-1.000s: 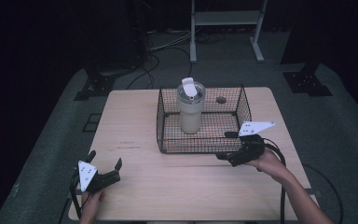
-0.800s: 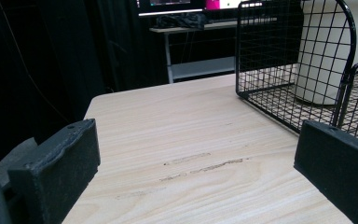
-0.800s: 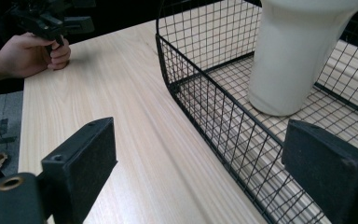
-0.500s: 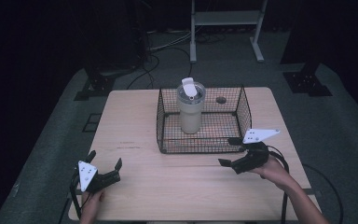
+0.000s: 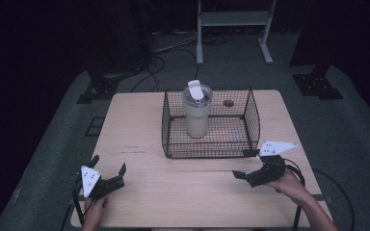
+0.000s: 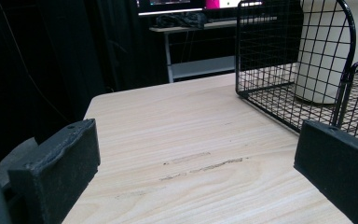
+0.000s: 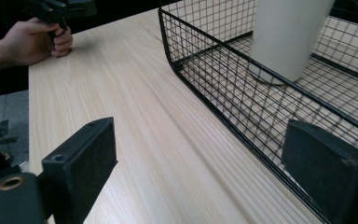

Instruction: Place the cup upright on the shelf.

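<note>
While tumbler [image 5: 197, 113] is stood upright inside wire basket [image 5: 253, 115], left of middle, both grippers are held wide, empty: left gripper [image 5: 110, 174], right gripper [image 5: 245, 164]. Tumbler judged rigid, smooth, slippery, top-heavy; mid-body grip advised.

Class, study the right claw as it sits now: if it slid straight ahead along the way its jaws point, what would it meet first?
Most likely the basket: the right claw is open and points at its near wire wall, with bare table between. The cup stands behind that wall. Depth is a judgement.
</note>
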The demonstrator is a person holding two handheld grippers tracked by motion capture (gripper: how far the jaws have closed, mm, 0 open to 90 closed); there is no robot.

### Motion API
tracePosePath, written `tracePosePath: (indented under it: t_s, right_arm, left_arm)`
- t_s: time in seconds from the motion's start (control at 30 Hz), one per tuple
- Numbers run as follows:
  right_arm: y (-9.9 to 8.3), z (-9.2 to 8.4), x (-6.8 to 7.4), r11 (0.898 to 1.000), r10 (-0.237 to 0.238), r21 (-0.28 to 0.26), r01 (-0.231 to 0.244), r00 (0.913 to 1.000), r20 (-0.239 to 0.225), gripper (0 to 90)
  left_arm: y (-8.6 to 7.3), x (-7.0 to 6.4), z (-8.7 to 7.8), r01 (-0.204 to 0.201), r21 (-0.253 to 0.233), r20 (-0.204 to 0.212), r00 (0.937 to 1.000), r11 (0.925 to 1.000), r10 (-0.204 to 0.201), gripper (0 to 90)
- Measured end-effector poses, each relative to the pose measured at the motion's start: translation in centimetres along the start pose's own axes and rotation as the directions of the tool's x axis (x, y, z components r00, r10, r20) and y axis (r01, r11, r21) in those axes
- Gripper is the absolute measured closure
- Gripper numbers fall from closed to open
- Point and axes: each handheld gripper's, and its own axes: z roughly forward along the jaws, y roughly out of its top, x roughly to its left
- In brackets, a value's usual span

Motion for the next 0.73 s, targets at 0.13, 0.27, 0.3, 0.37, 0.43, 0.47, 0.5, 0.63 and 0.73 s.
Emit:
tracePosePath:
  t_s: [0.13, 0.27, 0.3, 0.37, 0.43, 0.47, 0.5, 0.63, 0.73]
  right_arm:
    - [-0.8, -0.7, -0.2, 1.0, 0.017, 0.001, -0.017, 0.9997, 0.015, 9.5]
    - [-1.2, -1.2, -0.3, 1.0, 0.022, -0.005, -0.022, 0.9995, 0.025, 9.5]
    - [-1.2, -1.2, -0.3, 1.0, 0.022, -0.005, -0.022, 0.9995, 0.025, 9.5]
    - [-1.5, -1.5, -0.3, 1.0, 0.026, -0.007, -0.025, 0.9992, 0.03, 9.5]
    - [-1.9, -1.7, -0.3, 1.0, 0.024, -0.011, -0.024, 0.999, 0.039, 9.5]
    - [-2.4, -1.9, -0.2, 1.0, 0.018, -0.007, -0.018, 0.9987, 0.047, 9.5]
    - [-2.7, -1.9, -0.1, 1.0, 0.023, -0.009, -0.023, 0.9986, 0.047, 9.5]
    - [-3.7, -2.1, 0.2, 0.999, 0.033, -0.013, -0.033, 0.9984, 0.046, 9.5]
    - [-4.7, -2.4, 0.4, 0.998, 0.053, -0.03, -0.052, 0.9978, 0.04, 9.4]
  left_arm:
    - [0.0, 0.0, 0.0, -0.001, 0.0, -0.001, 1.0, 1.0, 0.001, 0.0]
    - [0.0, 0.0, 0.0, -0.003, 0.0, 0.0, 1.0, 1.0, 0.003, 0.0]
    - [0.0, 0.0, 0.0, -0.003, 0.0, 0.0, 1.0, 1.0, 0.003, 0.0]
    - [0.0, 0.0, 0.0, -0.002, 0.001, -0.001, 1.0, 1.0, 0.002, 0.0]
    - [0.0, 0.0, 0.0, -0.002, 0.001, -0.002, 1.0, 1.0, 0.002, 0.0]
    - [0.0, 0.0, 0.0, -0.002, 0.002, -0.002, 1.0, 1.0, 0.002, 0.0]
    - [0.0, 0.0, 0.0, -0.002, 0.002, -0.002, 1.0, 1.0, 0.002, 0.0]
    - [0.0, -0.1, 0.0, -0.003, 0.003, -0.005, 1.0, 1.0, 0.003, 0.0]
    - [0.0, -0.1, 0.1, -0.003, 0.005, -0.006, 1.0, 1.0, 0.003, 0.0]
